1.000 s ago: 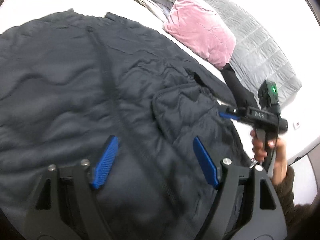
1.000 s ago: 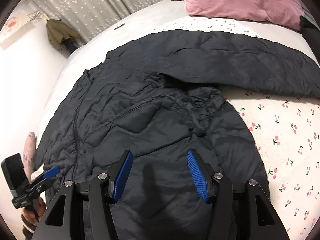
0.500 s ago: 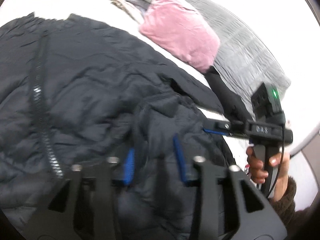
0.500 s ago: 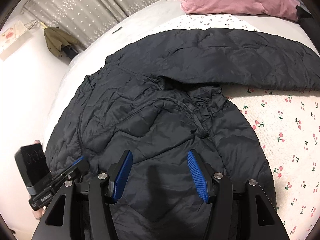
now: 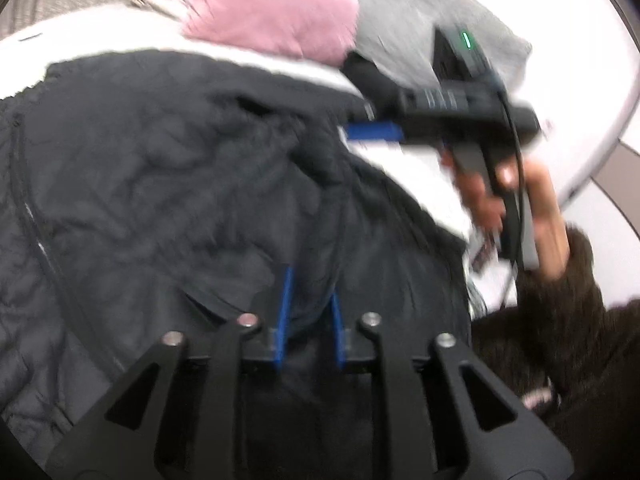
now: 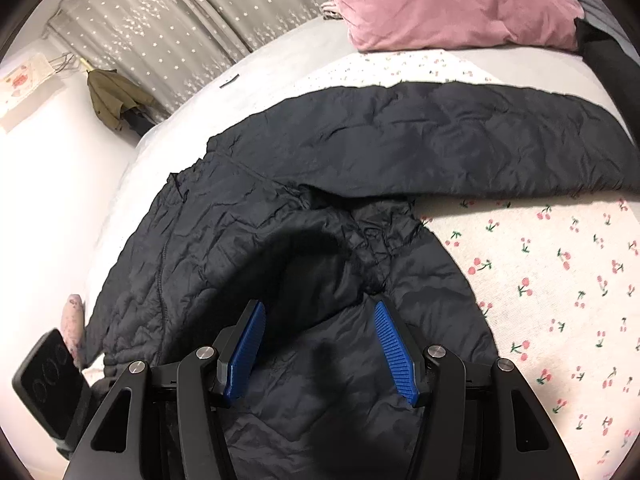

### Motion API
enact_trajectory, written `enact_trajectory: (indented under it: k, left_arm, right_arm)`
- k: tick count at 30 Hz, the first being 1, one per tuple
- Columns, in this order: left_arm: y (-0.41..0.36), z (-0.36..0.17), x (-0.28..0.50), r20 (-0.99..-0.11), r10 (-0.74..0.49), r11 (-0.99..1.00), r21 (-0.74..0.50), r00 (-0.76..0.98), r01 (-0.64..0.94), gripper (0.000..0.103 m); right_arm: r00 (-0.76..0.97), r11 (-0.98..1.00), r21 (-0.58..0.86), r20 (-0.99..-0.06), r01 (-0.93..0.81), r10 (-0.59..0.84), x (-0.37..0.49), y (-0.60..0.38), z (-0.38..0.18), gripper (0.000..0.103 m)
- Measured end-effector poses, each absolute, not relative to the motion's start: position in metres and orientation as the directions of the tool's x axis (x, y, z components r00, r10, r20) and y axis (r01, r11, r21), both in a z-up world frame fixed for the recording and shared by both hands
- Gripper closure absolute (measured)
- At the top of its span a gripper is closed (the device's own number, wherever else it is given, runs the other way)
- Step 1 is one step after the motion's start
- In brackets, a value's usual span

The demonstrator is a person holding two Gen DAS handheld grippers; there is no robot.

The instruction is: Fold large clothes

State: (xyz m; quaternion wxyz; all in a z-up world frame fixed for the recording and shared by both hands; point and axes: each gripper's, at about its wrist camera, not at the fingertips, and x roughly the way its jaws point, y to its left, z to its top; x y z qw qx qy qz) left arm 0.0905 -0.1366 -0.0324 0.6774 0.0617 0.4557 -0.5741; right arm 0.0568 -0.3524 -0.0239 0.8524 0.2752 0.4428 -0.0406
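- Over the bed in your left wrist view, which is pretty blurry: your left gripper (image 5: 308, 312) has its jaws nearly together and closing, with a bunched ridge of the dark quilted puffer jacket (image 5: 168, 184) caught between the blue pads. The jacket is spread across the white bedsheet (image 5: 412, 172), below the pink velvet pillow (image 5: 272, 12).
- Same view: your right gripper (image 5: 372, 131) hovers above the jacket's far edge, held in your right hand (image 5: 516, 204).
- In the right wrist view, that gripper (image 6: 320, 344) sits about half open over the jacket, nothing between the pads. One sleeve (image 6: 460, 144) stretches out toward the cherry-print sheet (image 6: 560, 280).
- Heads up: slippery shell fabric, thin pinch. If you pull hard, I'd guess the fold slides out or drags the whole jacket crooked.
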Motion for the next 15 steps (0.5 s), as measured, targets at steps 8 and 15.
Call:
enact_trajectory:
  k: [8,15]
  left_arm:
    - [-0.110,-0.007,0.069,-0.676,-0.733,0.267,-0.398,-0.084,0.877,0.057]
    - [-0.099,0.004,0.109,-0.525,-0.849,0.361,-0.504,0.053,0.784,0.054]
  right_arm:
    - [0.625,0.832,0.461,-0.757,0.308,0.188,0.052,-0.361,-0.021,0.045]
    - [0.701,0.849,0.463,-0.693,0.254,0.169,0.053,-0.350,-0.001,0.045]
